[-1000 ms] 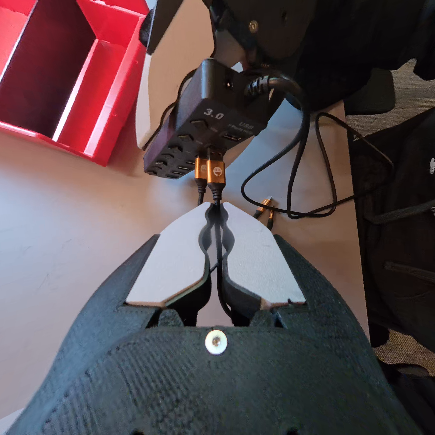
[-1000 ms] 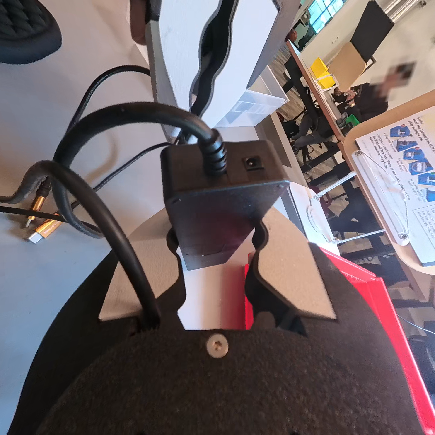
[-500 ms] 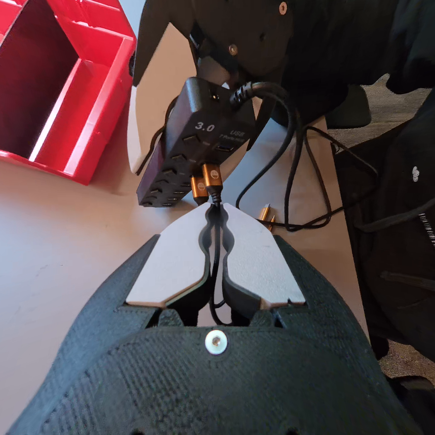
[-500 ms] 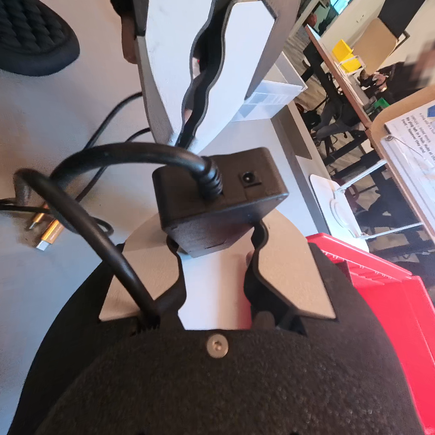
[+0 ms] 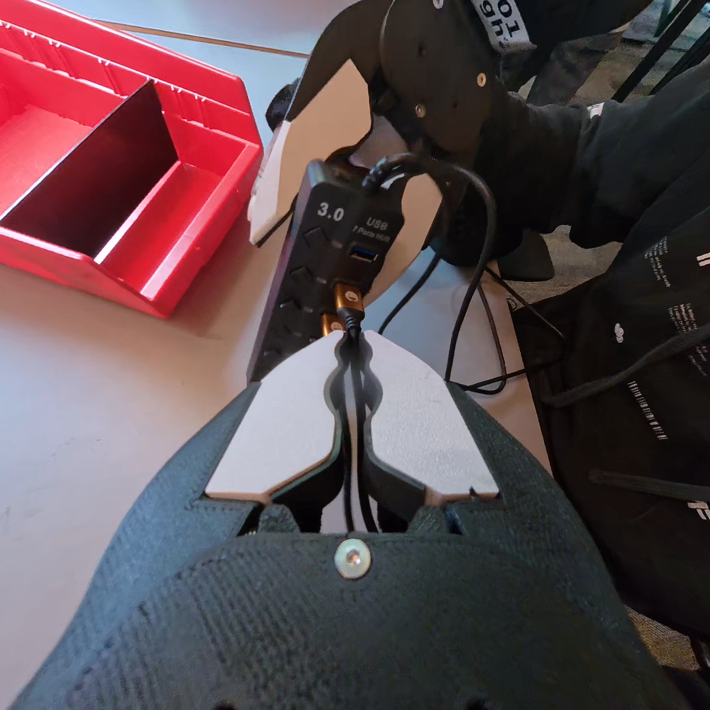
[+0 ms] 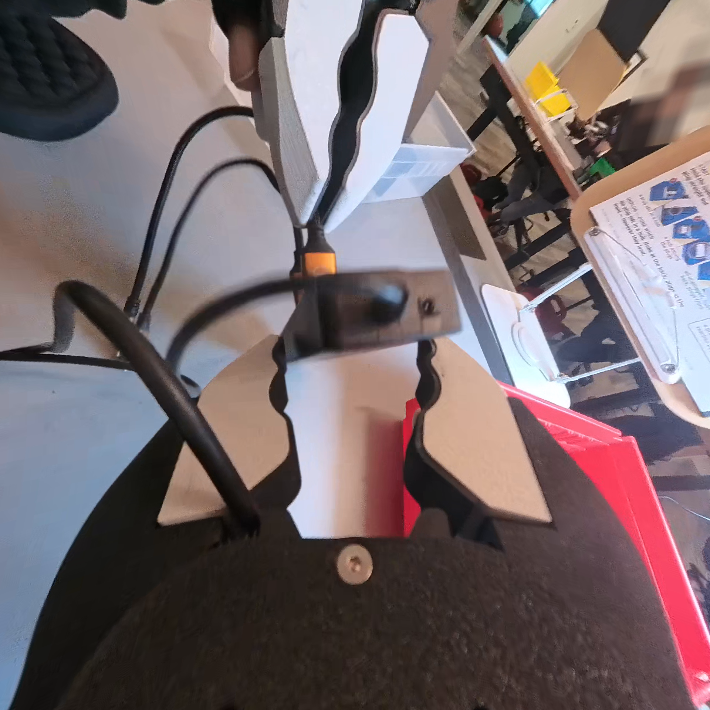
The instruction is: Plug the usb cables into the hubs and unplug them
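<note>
Pale tabletop (image 5: 96,384) fills the frame's left, bare below a red divided bin (image 5: 126,161) at upper left. At centre, the left gripper (image 5: 351,338) has its jaws clamped on a thin black usb cable (image 5: 355,388) whose orange plug (image 5: 347,299) sits in the black usb hub (image 5: 330,246). The right gripper (image 6: 351,345), jaws closed on the hub's end, holds it near the table's right edge.

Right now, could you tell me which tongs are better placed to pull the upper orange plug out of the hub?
Left. The left tongs are shut on the cable just behind the upper orange plug, while the right tongs hold the hub.
</note>
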The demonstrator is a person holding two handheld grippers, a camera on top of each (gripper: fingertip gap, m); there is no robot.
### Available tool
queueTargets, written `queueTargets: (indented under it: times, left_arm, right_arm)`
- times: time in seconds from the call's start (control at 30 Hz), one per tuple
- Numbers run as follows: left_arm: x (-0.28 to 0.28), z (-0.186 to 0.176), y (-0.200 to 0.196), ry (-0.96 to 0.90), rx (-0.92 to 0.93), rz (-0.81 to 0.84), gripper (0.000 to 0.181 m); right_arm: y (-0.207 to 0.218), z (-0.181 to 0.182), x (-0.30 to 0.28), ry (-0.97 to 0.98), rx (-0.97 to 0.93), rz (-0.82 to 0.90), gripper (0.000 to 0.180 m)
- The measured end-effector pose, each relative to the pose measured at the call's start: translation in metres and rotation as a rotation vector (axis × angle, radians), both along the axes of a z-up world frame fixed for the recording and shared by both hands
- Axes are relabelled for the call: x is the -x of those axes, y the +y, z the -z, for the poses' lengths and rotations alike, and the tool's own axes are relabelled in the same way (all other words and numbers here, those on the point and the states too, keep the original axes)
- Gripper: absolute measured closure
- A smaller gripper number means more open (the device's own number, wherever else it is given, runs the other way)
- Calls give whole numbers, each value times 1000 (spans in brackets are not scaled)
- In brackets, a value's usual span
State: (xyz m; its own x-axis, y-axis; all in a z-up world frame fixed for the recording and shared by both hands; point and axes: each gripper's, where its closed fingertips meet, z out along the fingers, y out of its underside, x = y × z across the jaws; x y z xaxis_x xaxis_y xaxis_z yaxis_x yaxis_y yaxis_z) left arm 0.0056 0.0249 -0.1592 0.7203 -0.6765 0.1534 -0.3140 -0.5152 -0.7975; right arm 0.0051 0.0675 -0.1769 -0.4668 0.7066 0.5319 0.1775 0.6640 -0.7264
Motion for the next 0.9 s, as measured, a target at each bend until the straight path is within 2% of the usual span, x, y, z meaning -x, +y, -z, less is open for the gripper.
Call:
queueTargets:
  times: [0.07,0.2,0.27,0.3,0.4,0.53,0.6,0.77,0.83,0.9]
  left_arm:
    - [-4,-1,-3,2,-3,24,177]
    - [-8,-7,-9,27,-50,52,177]
    - [-12,-16,-17,16,-71,92,177]
    - [-15,-18,-22,22,-75,122,177]
    - [-22,-17,-35,53,-95,209,177]
    - [-15,-44,-22,8,-240,98,173]
    - [3,-70,-10,-40,-339,-53,158]
    - [73,-123,-17,-96,-579,-396,147]
    - [89,-131,-26,-143,-608,-459,149]
    - [96,-123,-30,-139,-590,-491,149]
  right_arm:
    - [-1,0,2,-20,-44,1,111]
    - [-6,-8,1,-53,-60,-64,117]
    - [-15,-15,0,-64,-34,-115,119]
    - [-20,-18,-1,-77,-25,-141,113]
    - [-42,-23,-10,-137,-23,-240,116]
    - [-34,-58,-9,-94,-73,-187,117]
    - [-16,-85,-6,-80,-117,-135,117]
    - [61,-165,14,-25,-202,61,117]
    - [100,-194,24,5,-246,163,117]
    - [142,-221,34,43,-316,287,117]
